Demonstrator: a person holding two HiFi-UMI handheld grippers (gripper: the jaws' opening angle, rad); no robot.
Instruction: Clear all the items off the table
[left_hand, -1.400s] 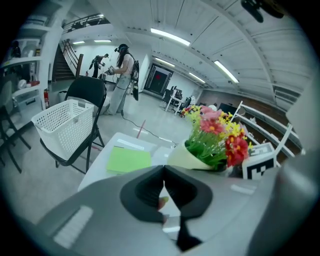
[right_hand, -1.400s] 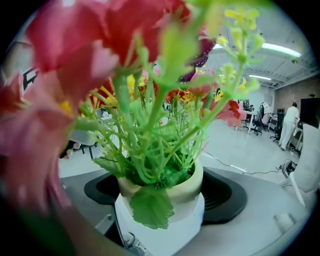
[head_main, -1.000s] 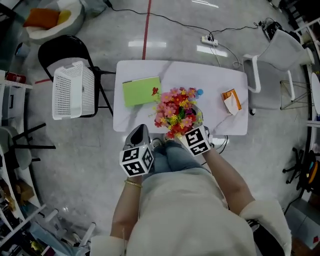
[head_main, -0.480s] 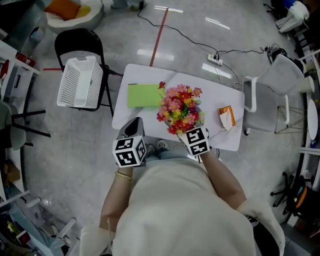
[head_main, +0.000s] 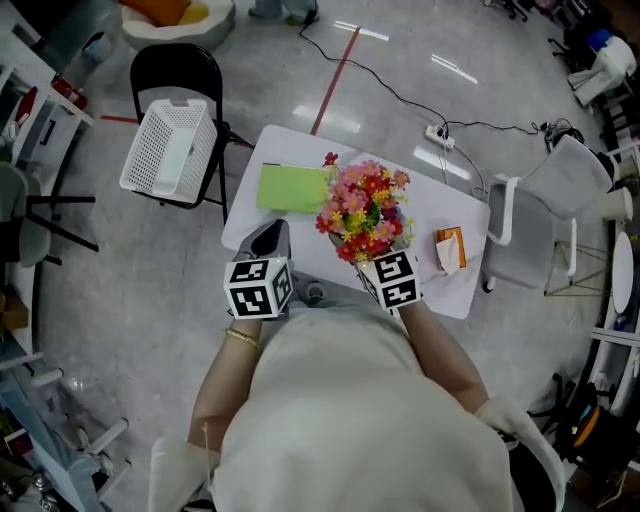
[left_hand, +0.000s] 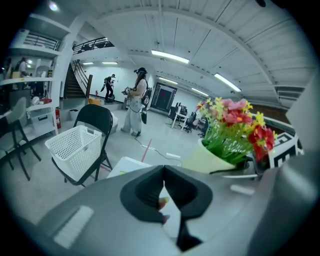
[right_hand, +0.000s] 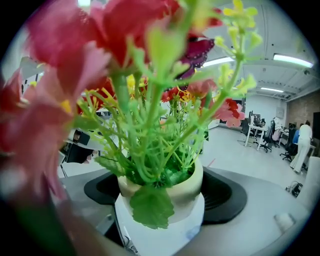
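Right claw (head_main: 384, 258) clamps the pot (right_hand: 162, 220) between its jaws, bench (head_main: 300, 236) below, left claw (left_hand: 164, 192) closed empty alongside: top-heavy flowers (head_main: 365, 210) could tip the pot out of the grip.

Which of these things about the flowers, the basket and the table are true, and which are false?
1. The right gripper has its fingers shut on the flower pot. True.
2. The left gripper holds the green book. False: its fingers are shut on nothing, and the book lies on the table.
3. The white basket sits on the black chair. True.
4. The orange packet is in the basket. False: it lies on the table.
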